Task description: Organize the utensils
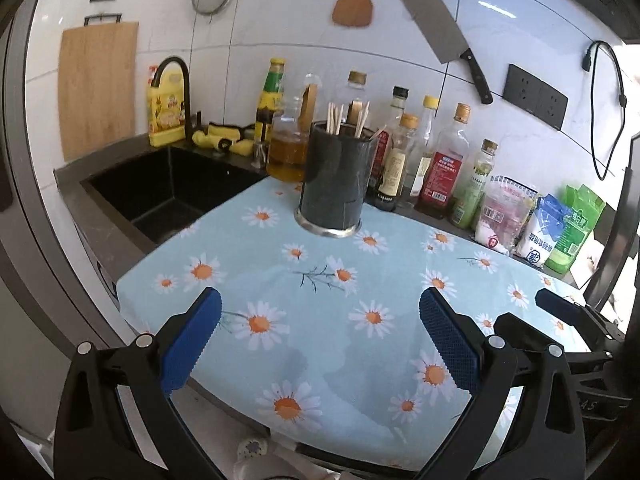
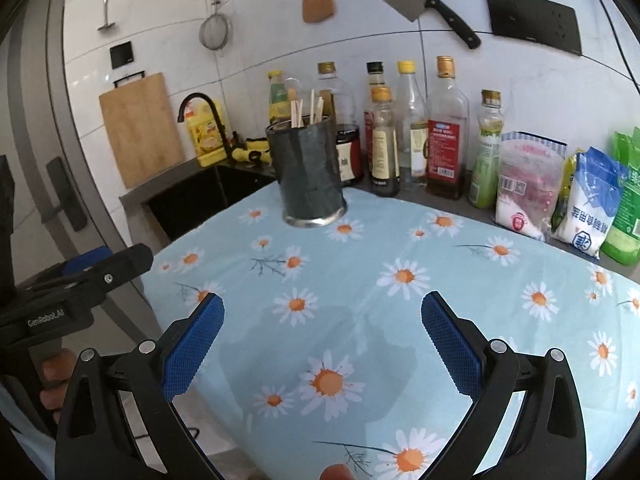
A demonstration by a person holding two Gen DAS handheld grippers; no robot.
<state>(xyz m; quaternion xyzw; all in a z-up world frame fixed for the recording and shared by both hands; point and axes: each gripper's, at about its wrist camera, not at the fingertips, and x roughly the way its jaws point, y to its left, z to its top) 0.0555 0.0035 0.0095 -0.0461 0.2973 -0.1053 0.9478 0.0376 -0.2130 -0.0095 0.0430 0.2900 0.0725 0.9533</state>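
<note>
Your left claw (image 1: 320, 332) and right claw (image 2: 322, 334) both gape wide, holding nothing, above the daisy-cloth table (image 1: 320, 360). One dark utensil holder (image 1: 334, 176) with chopsticks (image 1: 334, 118) stands upright at the table's far edge

Daisy-print cloth (image 1: 304, 360) covers the desk, light blue w/ white flowers. Behind it there's a row of oil and sauce bottles (image 2: 446, 128) along the tiled wall, plus bagged stuff at the right, incl. a white-blue bag (image 2: 592, 208) and a green one (image 1: 576, 228). Black sink (image 1: 160, 196) w/ black faucet (image 1: 180, 88) on the left, yellow jug (image 1: 164, 116) beside it. On the wall: wooden cutting board (image 1: 96, 88), strainer (image 2: 216, 32), wooden spatula (image 1: 354, 2), cleaver (image 1: 444, 36), dark outlet panel (image 2: 534, 20).
</note>
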